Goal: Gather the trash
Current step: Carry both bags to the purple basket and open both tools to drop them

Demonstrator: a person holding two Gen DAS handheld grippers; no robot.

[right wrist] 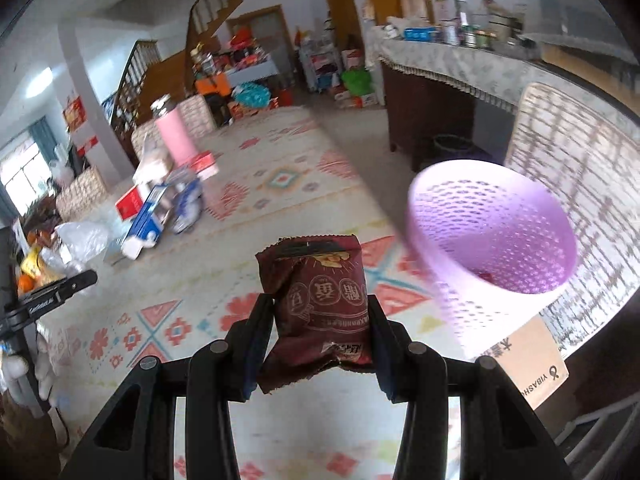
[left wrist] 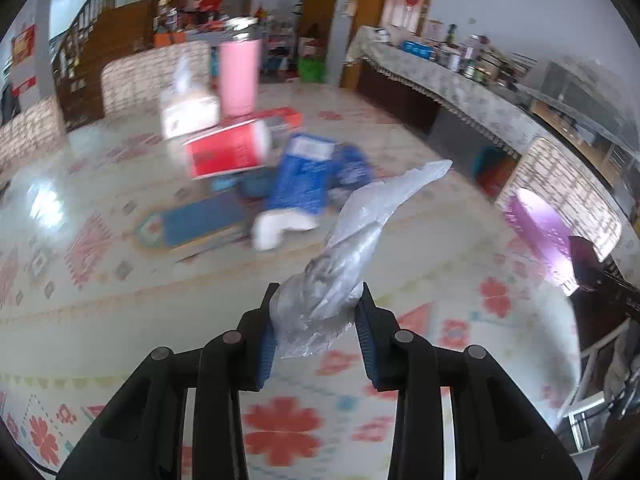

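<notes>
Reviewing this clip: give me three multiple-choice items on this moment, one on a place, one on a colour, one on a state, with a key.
1. The perforated plastic waste basket stands
A. at the table's right edge
B. on the staircase
C. on the sideboard

2. The tall tumbler is
A. green
B. pink
C. black

3. The right gripper is
A. open and empty
B. shut on a dark red snack wrapper
C. shut on a spoon

Key: 1 A, it sits beside the table's edge on the right; 2 B, pink body, silvery lid; 3 B, both pads press on the wrapper.
</notes>
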